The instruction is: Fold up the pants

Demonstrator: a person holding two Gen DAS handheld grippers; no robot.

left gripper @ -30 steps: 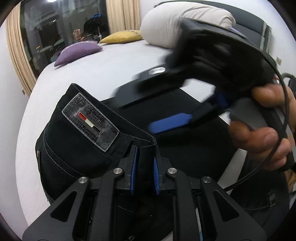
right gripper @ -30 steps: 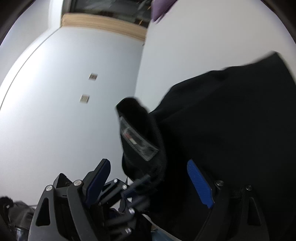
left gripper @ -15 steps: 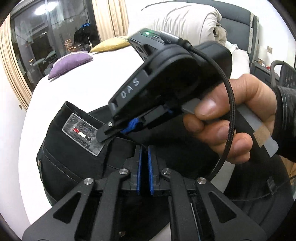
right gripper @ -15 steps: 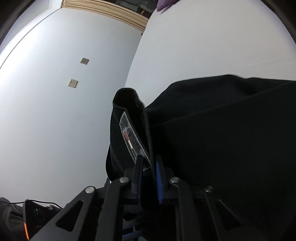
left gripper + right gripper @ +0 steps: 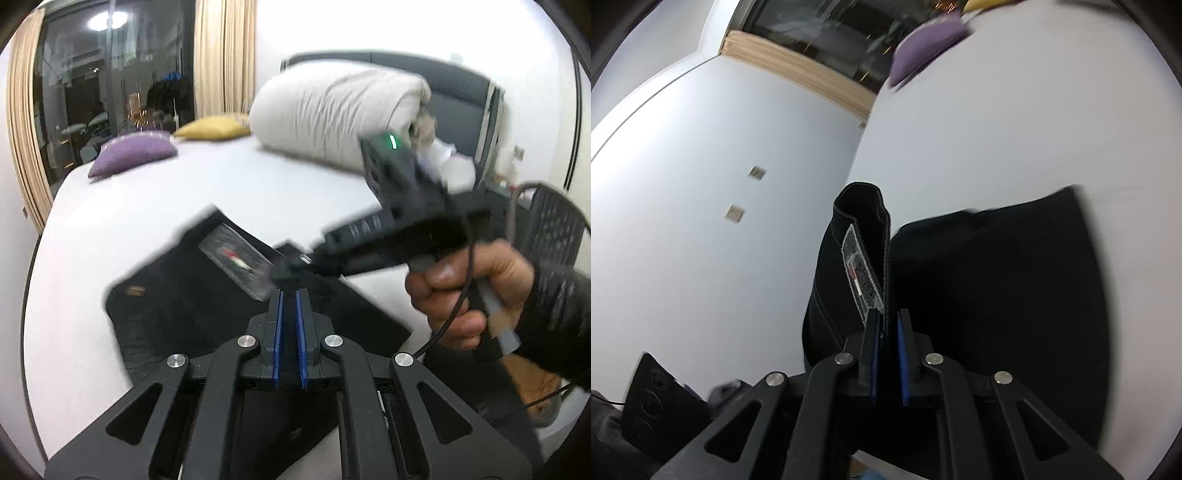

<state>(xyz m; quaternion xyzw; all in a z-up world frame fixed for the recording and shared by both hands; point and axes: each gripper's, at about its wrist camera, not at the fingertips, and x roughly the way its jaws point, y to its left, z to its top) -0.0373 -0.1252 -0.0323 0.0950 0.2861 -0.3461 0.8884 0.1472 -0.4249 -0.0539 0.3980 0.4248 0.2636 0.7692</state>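
Black pants (image 5: 192, 295) with a grey waistband label (image 5: 236, 262) lie folded on the white bed (image 5: 221, 192). My left gripper (image 5: 288, 295) is shut on the waistband edge just right of the label. My right gripper (image 5: 886, 317) is shut on the same waistband (image 5: 864, 206) beside the label (image 5: 858, 273); it also shows in the left wrist view (image 5: 291, 266), its tip touching the left one. The rest of the pants (image 5: 997, 295) spreads to the right in the right wrist view.
A purple cushion (image 5: 135, 151), a yellow cushion (image 5: 212, 127) and a rolled white duvet (image 5: 340, 114) sit at the far end of the bed. A dark headboard (image 5: 454, 103) is behind. A white wall (image 5: 701, 184) with two sockets flanks the bed.
The right gripper came in open, closed on the waistband next to the left gripper. Both grippers have since lifted the waistband and pulled back; the pants look farther away and blurred.
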